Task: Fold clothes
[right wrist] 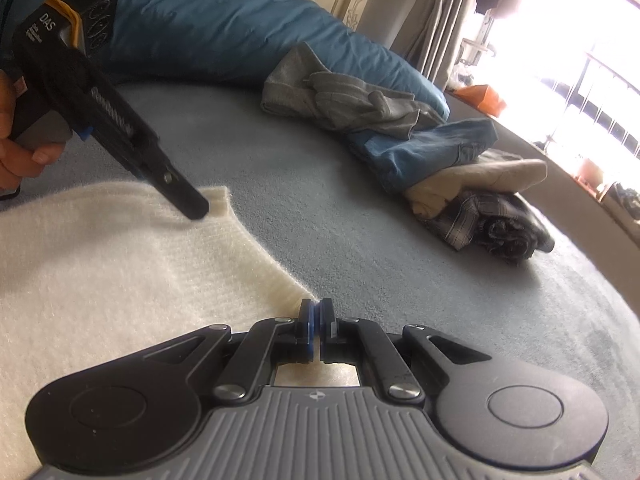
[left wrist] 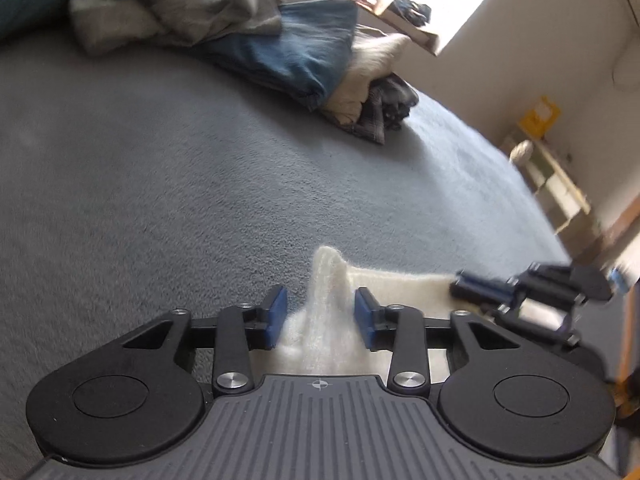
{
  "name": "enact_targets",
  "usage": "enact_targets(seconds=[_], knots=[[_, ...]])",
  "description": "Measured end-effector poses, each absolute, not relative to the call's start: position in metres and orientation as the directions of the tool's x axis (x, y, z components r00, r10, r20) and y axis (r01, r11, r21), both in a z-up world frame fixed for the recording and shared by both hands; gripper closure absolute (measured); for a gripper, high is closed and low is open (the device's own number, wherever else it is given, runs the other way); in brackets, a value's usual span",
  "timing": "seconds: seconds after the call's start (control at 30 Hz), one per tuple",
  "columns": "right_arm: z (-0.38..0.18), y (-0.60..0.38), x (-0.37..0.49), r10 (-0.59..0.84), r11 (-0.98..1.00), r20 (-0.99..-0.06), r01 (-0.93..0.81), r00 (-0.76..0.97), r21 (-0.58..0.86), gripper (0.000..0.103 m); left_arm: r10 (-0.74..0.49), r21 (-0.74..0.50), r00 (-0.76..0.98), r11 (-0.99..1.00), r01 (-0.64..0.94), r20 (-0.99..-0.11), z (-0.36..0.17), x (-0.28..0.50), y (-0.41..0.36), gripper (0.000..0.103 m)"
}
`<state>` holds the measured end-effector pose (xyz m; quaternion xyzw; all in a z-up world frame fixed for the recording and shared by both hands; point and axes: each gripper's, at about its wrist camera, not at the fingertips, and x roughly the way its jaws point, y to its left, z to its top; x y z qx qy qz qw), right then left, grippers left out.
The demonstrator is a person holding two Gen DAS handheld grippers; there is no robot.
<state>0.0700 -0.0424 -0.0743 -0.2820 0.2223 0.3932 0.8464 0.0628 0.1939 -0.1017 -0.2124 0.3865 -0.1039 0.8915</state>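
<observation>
On the grey bedspread (left wrist: 160, 180), a cream sweater (right wrist: 120, 280) lies flat at the near edge, well apart from the heap of unfolded clothes (right wrist: 440, 152) by the window. Your left gripper (left wrist: 320, 312), held in your hand (right wrist: 20, 148), pinches a raised fold at the sweater's far corner. Your right gripper (right wrist: 316, 320) sits at the sweater's nearer edge with its fingers pressed together, though you cannot tell whether any cloth is caught between them.
</observation>
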Motion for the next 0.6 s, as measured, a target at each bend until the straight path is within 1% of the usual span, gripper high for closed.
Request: enact_targets(seconds=[0.17, 0.2, 0.27, 0.3, 0.33, 0.37, 0.4, 0.43, 0.5, 0.6], knots=[[-0.085, -0.044, 0.076, 0.528, 0.562, -0.610, -0.781, 0.591, -0.271, 0.102, -0.349, -0.521, 0.691, 0.852, -0.046, -0.633, -0.110, 0.059, 0.203, 0.092], [-0.086, -0.043, 0.076, 0.526, 0.564, -0.611, -0.780, 0.592, -0.271, 0.102, -0.342, -0.510, 0.690, 0.859, -0.046, -0.638, -0.109, 0.059, 0.201, 0.090], [-0.084, -0.043, 0.077, 0.523, 0.564, -0.619, -0.782, 0.586, -0.264, 0.101, -0.312, -0.466, 0.691, 0.884, -0.040, -0.652, -0.105, 0.060, 0.197, 0.083], [-0.082, -0.045, 0.080, 0.530, 0.573, -0.624, -0.785, 0.574, -0.235, 0.100, -0.289, -0.440, 0.697, 0.897, -0.042, -0.656, -0.102, 0.059, 0.194, 0.075], [-0.079, -0.047, 0.084, 0.540, 0.582, -0.630, -0.788, 0.559, -0.200, 0.099, -0.269, -0.419, 0.704, 0.907, -0.044, -0.657, -0.100, 0.058, 0.192, 0.071], [-0.074, -0.054, 0.088, 0.555, 0.599, -0.629, -0.786, 0.544, -0.151, 0.097, -0.253, -0.401, 0.709, 0.915, -0.047, -0.659, -0.098, 0.057, 0.190, 0.071], [-0.069, -0.061, 0.093, 0.573, 0.616, -0.626, -0.782, 0.529, -0.097, 0.088, -0.243, -0.390, 0.708, 0.919, -0.051, -0.663, -0.097, 0.056, 0.189, 0.069], [-0.063, -0.069, 0.099, 0.590, 0.631, -0.622, -0.775, 0.515, -0.044, 0.083, -0.238, -0.383, 0.706, 0.922, -0.052, -0.667, -0.097, 0.056, 0.188, 0.069], [-0.051, -0.086, 0.107, 0.614, 0.659, -0.606, -0.751, 0.506, 0.041, 0.082, -0.230, -0.371, 0.706, 0.927, -0.050, -0.670, -0.097, 0.054, 0.188, 0.068], [-0.032, -0.120, 0.115, 0.612, 0.705, -0.577, -0.703, 0.541, 0.089, 0.082, -0.203, -0.342, 0.712, 0.938, -0.055, -0.672, -0.092, 0.053, 0.187, 0.065]])
